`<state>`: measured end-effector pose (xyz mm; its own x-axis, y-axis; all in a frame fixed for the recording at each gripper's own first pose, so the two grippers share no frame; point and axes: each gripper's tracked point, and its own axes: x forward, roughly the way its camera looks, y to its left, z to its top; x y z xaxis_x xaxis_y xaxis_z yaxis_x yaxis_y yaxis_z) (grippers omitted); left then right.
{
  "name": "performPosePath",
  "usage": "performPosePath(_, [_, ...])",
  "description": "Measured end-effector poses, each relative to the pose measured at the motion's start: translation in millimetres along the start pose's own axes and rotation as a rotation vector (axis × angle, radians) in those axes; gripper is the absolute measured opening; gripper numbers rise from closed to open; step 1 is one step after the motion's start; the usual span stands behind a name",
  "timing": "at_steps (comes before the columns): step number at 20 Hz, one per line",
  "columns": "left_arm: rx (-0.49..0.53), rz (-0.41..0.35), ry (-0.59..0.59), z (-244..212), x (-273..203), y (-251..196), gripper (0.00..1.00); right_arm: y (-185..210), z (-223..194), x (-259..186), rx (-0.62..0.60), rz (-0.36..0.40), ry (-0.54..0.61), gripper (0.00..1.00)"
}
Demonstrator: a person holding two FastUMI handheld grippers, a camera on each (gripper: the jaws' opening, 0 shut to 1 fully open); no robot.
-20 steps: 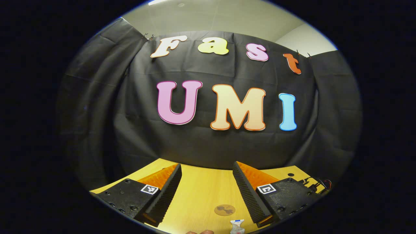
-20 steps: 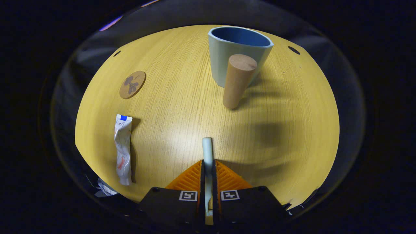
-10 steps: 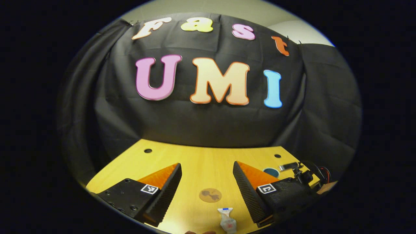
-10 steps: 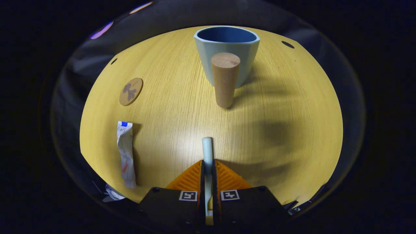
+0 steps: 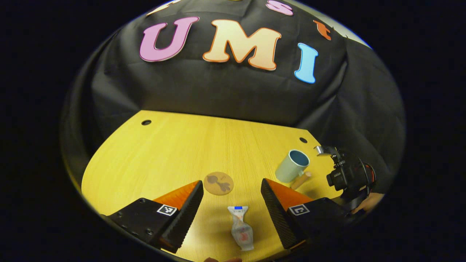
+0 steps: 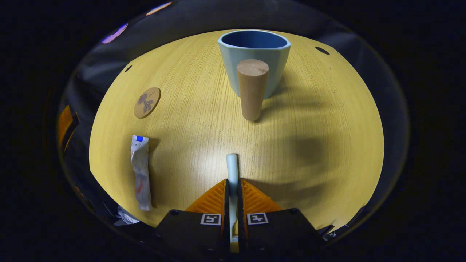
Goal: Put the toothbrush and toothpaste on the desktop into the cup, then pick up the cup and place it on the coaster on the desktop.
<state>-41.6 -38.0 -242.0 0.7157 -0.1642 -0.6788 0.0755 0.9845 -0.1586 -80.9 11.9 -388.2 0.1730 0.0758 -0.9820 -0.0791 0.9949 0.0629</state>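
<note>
In the right gripper view my right gripper [image 6: 232, 182] is shut on the pale toothbrush [image 6: 232, 167], whose end sticks out ahead of the fingers above the desk. Beyond it stands the light blue cup [image 6: 253, 54] with its wooden handle [image 6: 251, 89] pointing toward me. The toothpaste tube [image 6: 140, 173] lies flat at the left, the round coaster [image 6: 146, 102] farther back. In the left gripper view my left gripper [image 5: 232, 189] is open above the toothpaste tube [image 5: 241, 229], which lies between and below its fingers. The coaster [image 5: 218, 183] lies just beyond, the cup [image 5: 292, 171] to the right.
The yellow wooden desk [image 5: 174, 149] has small round holes near its far corners [image 5: 146, 122]. The black cloth wall rises behind it. The other gripper's camera mount [image 5: 347, 174] and a hand [image 5: 371, 203] show at the right of the left gripper view.
My left gripper has tilted down toward the desk, bringing the toothpaste, coaster and cup into view. The right gripper, still holding the toothbrush, has barely moved in the last half second.
</note>
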Motion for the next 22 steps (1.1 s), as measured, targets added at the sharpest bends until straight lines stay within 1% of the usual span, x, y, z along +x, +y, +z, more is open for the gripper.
performPosePath(1, [0.003, -0.001, 0.023, -8.1, 4.8, -0.8, 0.95, 0.0, -0.3, 0.3, 0.001, 0.002, 0.000, 0.12])
performPosePath(2, [0.012, 0.002, 0.049, -17.2, 8.0, 0.7, 0.95, 0.1, 0.2, 0.2, 0.003, 0.004, 0.001, 0.10])
performPosePath(3, [0.021, 0.008, 0.071, -24.2, 12.0, 2.1, 0.95, -0.1, -0.2, 0.4, 0.006, 0.005, 0.001, 0.12])
performPosePath(5, [0.033, 0.017, 0.126, -41.2, 18.7, 4.1, 0.95, 0.0, 0.1, 0.4, 0.005, 0.004, 0.001, 0.12])
performPosePath(6, [0.032, 0.020, 0.159, -50.4, 20.9, 5.0, 0.95, -0.1, 0.5, 0.4, -0.001, 0.002, -0.001, 0.10])
performPosePath(7, [0.024, 0.016, 0.189, -59.5, 24.4, 3.5, 0.95, 0.0, 0.2, 0.3, -0.008, 0.000, -0.004, 0.10])
performPosePath(8, [0.013, 0.013, 0.225, -68.4, 26.5, 2.6, 0.95, 0.0, 0.7, 0.2, -0.014, -0.002, -0.006, 0.12])
performPosePath(9, [0.001, 0.010, 0.261, -76.8, 28.2, 2.1, 0.95, 0.1, -0.1, 0.7, -0.019, -0.004, -0.009, 0.10])
performPosePath(10, [-0.008, 0.008, 0.297, -85.6, 30.0, 1.5, 0.95, -0.3, 0.5, 0.5, -0.020, -0.004, -0.010, 0.12])
performPosePath(11, [-0.012, 0.008, 0.334, -94.9, 33.1, 0.1, 0.96, -0.1, 0.1, 0.7, -0.020, -0.003, -0.010, 0.10])
performPosePath(12, [-0.012, 0.010, 0.373, -105.2, 34.9, -0.4, 0.96, -0.2, 0.7, 0.4, -0.019, 0.000, -0.010, 0.12])
performPosePath(13, [-0.009, 0.019, 0.404, -112.8, 36.7, 1.2, 0.96, 0.0, 0.6, 0.4, -0.017, 0.003, -0.009, 0.12])
performPosePath(18, [0.017, 0.055, 0.501, -134.2, 44.5, 7.8, 0.96, 0.5, 0.7, 0.8, -0.015, 0.016, -0.011, 0.12])
performPosePath(22, [0.096, 0.072, 0.533, -135.9, 50.9, 10.4, 0.94, 0.6, 0.6, 0.8, -0.024, 0.015, -0.015, 0.12])
